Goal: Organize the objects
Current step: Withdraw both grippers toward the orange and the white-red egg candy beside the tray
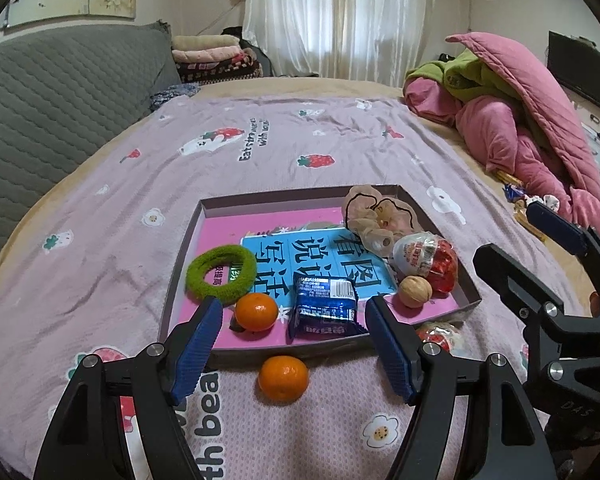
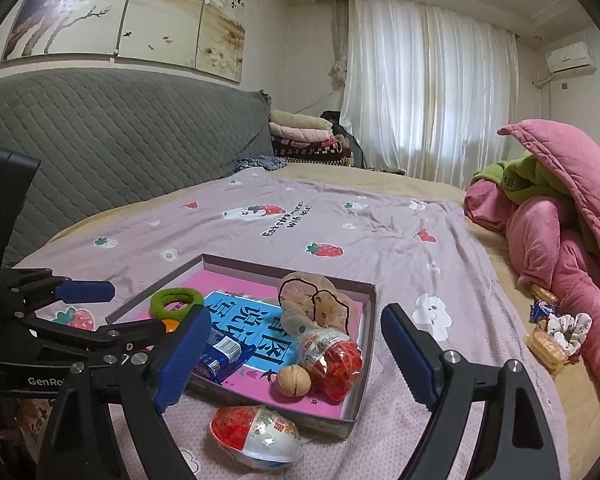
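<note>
A shallow box (image 1: pixel 420 210) (image 2: pixel 364 364) with a pink and blue book inside lies on the bed. In it are a green ring (image 1: pixel 221 273), an orange (image 1: pixel 257 312), a blue snack packet (image 1: pixel 325 307), a walnut (image 1: pixel 415 291) (image 2: pixel 294 379), a red and white egg toy (image 1: pixel 426 260) (image 2: pixel 332 358) and a beige scrunchie (image 1: pixel 376 216) (image 2: pixel 314 304). A second orange (image 1: pixel 283 378) lies on the blanket just before the box, between my open, empty left gripper's (image 1: pixel 294 354) fingers. A second egg toy (image 2: pixel 256 436) lies before the box, below my open, empty right gripper (image 2: pixel 296 356).
A pink and green quilt pile (image 1: pixel 512 120) (image 2: pixel 560 232) fills the right. Wafer snacks and a floral scrunchie (image 2: pixel 556 336) lie beside it. A grey padded headboard (image 1: pixel 60 104) stands at the left. The purple strawberry blanket (image 1: pixel 280 148) stretches beyond the box.
</note>
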### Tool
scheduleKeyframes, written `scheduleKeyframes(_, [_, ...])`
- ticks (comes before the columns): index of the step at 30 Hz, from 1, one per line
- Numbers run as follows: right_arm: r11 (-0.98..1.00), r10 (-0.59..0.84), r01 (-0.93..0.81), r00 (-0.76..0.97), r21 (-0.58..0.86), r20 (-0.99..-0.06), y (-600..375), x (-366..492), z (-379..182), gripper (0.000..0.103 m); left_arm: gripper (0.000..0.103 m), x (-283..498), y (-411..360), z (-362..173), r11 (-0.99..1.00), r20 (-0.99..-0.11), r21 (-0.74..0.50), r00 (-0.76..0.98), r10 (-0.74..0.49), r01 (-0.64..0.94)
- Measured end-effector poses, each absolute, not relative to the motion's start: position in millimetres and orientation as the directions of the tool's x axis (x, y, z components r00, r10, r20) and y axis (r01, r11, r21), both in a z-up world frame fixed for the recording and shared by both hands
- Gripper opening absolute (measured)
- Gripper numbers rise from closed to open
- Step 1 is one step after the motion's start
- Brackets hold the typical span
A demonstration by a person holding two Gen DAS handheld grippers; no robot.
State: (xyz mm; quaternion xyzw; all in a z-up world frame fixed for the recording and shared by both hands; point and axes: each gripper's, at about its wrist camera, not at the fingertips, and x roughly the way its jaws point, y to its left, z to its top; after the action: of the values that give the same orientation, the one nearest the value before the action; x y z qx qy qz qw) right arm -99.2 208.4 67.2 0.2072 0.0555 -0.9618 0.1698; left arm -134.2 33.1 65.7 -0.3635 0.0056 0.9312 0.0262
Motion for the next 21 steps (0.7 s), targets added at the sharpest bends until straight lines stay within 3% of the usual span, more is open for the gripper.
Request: scheduleKeyframes(21, [-0.934, -0.289, 0.358, -0.784, -0.019, -0.550, 207, -80, 20, 0.087, 0.075, -99, 15, 19, -0.999, -0.739, 0.013, -0.673, 0.021, -0.046])
